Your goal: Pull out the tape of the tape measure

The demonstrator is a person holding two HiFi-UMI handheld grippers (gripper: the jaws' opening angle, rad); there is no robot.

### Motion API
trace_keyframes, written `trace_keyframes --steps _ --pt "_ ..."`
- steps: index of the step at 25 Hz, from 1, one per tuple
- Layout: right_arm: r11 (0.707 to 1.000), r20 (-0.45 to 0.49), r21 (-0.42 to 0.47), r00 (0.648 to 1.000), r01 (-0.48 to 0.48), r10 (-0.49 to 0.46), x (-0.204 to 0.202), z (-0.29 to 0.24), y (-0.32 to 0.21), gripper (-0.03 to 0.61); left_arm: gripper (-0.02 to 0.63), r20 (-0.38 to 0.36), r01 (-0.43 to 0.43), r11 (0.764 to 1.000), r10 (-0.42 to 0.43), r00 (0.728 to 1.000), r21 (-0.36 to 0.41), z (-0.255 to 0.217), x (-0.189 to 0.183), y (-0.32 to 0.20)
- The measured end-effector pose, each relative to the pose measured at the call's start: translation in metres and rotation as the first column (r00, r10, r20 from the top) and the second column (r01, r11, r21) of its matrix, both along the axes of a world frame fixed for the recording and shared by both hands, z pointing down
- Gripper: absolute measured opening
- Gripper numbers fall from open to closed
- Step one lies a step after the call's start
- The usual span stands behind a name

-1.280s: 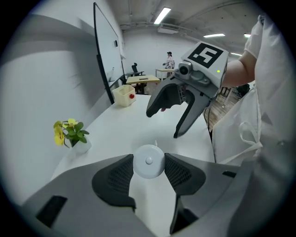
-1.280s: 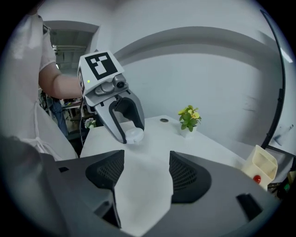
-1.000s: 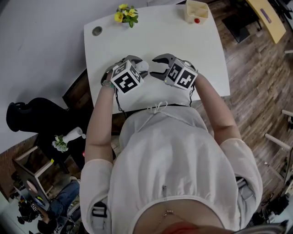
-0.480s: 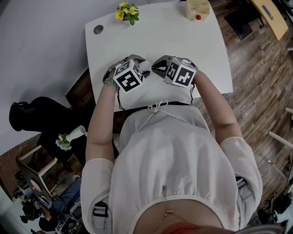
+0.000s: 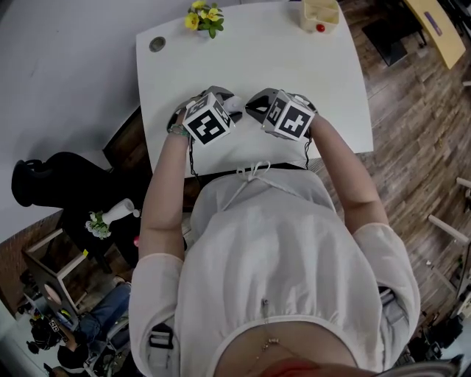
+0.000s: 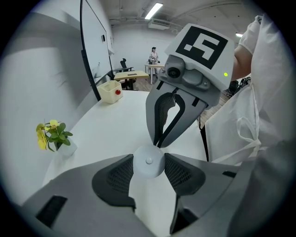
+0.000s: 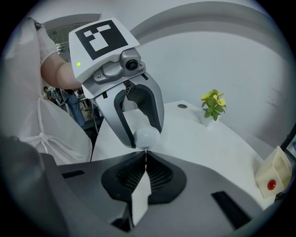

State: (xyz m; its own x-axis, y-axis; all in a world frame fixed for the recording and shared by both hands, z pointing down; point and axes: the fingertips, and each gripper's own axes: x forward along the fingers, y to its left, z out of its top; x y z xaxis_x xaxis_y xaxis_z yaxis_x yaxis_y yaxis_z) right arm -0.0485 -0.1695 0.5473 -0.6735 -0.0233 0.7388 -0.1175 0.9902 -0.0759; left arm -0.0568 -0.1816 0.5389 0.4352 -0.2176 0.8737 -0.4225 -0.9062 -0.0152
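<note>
Left gripper (image 6: 149,167) is clamped on the small round pale-grey plastic tape measure (image 7: 147,136), disc seated between both pads, over the white table (image 5: 294,66). Right gripper (image 7: 145,156) faces it head-on with jaws fully closed and tips right at the disc's near edge. Can't tell if the tape tab is pinched there, it's too small.

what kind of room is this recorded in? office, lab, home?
Probably an open-plan office or lab, not a home: a plain white table with a small flower pot, more desks and an office chair further back, and strip lights on the ceiling.
</note>
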Motion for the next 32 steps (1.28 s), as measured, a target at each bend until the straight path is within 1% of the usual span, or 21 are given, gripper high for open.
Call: trace_keyframes --steps 4,8,10,12,14,15,19,21,24,25,29,32 --pt "1.0 0.004 -0.005 1.0 -0.015 0.015 0.001 0.003 -0.003 0.011 0.226 -0.016 0.02 1.0 -0.02 1.0 -0.009 0.003 -0.003 -0.001" --pt "0.998 -0.022 0.0 0.998 -0.057 0.057 0.018 0.01 -0.014 0.011 0.227 0.025 0.037 0.999 -0.037 0.999 -0.004 0.01 -0.017 -0.006" --pt "0.996 -0.026 -0.01 0.996 -0.088 0.088 0.028 0.014 -0.019 0.011 0.227 0.03 0.054 0.999 -0.054 0.998 -0.004 0.012 -0.026 -0.008" --pt "0.991 0.0 -0.04 0.992 -0.126 0.127 0.034 0.011 -0.024 0.011 0.226 0.01 0.076 0.997 -0.076 0.997 0.011 0.009 -0.032 -0.011" --pt "0.983 0.046 -0.078 0.984 -0.167 0.17 0.034 0.004 -0.028 0.011 0.225 -0.017 0.103 0.994 -0.103 0.995 0.035 0.002 -0.036 -0.015" --pt "0.98 0.055 -0.079 0.981 -0.183 0.188 0.035 0.0 -0.031 0.009 0.225 -0.021 0.115 0.992 -0.114 0.993 0.045 -0.001 -0.039 -0.017" --pt "0.971 -0.002 -0.011 0.971 -0.239 0.239 0.051 0.002 -0.042 0.009 0.227 0.033 0.137 0.988 -0.14 0.99 0.065 -0.001 -0.057 -0.02" --pt "0.964 0.003 -0.025 0.964 -0.266 0.266 0.059 0.001 -0.043 0.009 0.227 0.033 0.157 0.986 -0.159 0.987 0.064 -0.002 -0.064 -0.019" --pt "0.959 0.02 -0.044 0.959 -0.281 0.282 0.065 -0.001 -0.043 0.011 0.227 -0.009 0.181 0.982 -0.181 0.983 0.055 -0.005 -0.065 -0.019" --pt "0.958 0.016 -0.044 0.959 -0.283 0.284 0.066 0.0 -0.042 0.011 0.227 -0.012 0.184 0.982 -0.184 0.983 0.051 -0.004 -0.065 -0.019" --pt "0.951 -0.017 -0.044 0.952 -0.305 0.305 0.071 0.007 -0.04 0.011 0.227 0.004 0.173 0.984 -0.174 0.985 0.046 0.001 -0.062 -0.016" --pt "0.941 -0.047 -0.041 0.942 -0.335 0.334 0.082 0.009 -0.043 0.009 0.227 0.034 0.179 0.982 -0.181 0.983 0.054 0.001 -0.072 -0.017"
